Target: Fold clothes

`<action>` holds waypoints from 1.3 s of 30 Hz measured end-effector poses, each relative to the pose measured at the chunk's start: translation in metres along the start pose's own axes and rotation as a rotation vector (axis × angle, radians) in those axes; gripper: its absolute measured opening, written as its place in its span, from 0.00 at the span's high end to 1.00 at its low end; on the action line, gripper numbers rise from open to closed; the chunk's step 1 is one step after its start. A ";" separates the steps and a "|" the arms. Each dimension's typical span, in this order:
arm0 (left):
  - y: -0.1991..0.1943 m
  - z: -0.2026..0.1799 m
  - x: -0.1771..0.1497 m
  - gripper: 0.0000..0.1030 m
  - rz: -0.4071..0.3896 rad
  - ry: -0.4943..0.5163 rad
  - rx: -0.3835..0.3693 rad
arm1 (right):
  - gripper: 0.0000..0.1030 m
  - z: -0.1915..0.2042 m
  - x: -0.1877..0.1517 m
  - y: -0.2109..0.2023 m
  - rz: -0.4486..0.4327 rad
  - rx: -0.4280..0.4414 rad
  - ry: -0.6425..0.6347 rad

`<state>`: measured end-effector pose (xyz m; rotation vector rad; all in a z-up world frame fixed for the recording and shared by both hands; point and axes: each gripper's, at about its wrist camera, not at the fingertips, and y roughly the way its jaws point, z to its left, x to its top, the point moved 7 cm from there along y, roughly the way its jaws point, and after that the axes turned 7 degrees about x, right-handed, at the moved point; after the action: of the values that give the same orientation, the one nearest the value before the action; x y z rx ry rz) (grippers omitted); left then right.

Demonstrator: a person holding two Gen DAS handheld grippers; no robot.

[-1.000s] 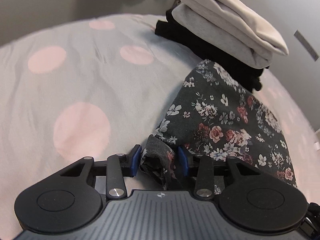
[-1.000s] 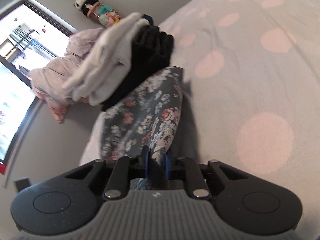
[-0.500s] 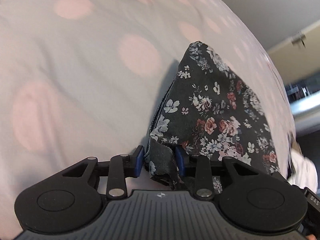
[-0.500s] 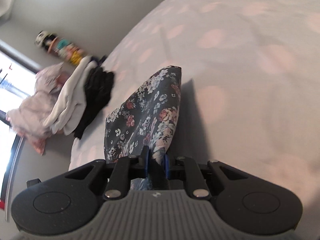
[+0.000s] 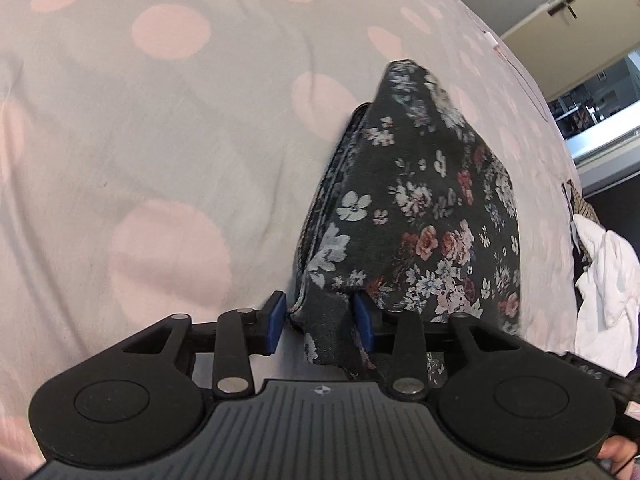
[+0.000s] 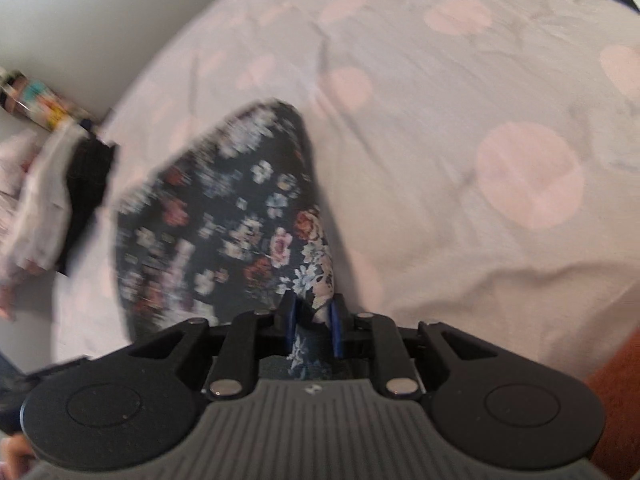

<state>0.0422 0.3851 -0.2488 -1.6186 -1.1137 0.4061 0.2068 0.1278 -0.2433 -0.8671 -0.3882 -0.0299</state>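
My left gripper (image 5: 319,322) has its blue pads pinched on a bunched corner of the floral garment (image 5: 420,208), a small gap showing beside the left pad. My right gripper (image 6: 313,330) is clamped narrowly on another corner of the same garment (image 6: 224,216). The cloth rises from both grippers toward twelve o'clock, draped over the polka-dot bedsheet (image 5: 160,140).

From nine to twelve o'clock in the left view I see open sheet, and the same from twelve to three in the right view. The bed's edge curves past at two o'clock on the left view, with white laundry (image 5: 604,280) at three. In the right view a stack of folded clothes (image 6: 68,196) sits at nine o'clock, near the garment's edge, blurred.
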 end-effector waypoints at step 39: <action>-0.048 0.022 0.014 0.58 -0.265 -0.136 0.029 | 0.52 0.031 0.010 -0.034 -0.253 -0.004 -0.343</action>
<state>0.0113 0.4080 -0.2098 -1.4109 -1.3990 0.3593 0.2002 0.1303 -0.1966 -0.8237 -0.8186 -0.1167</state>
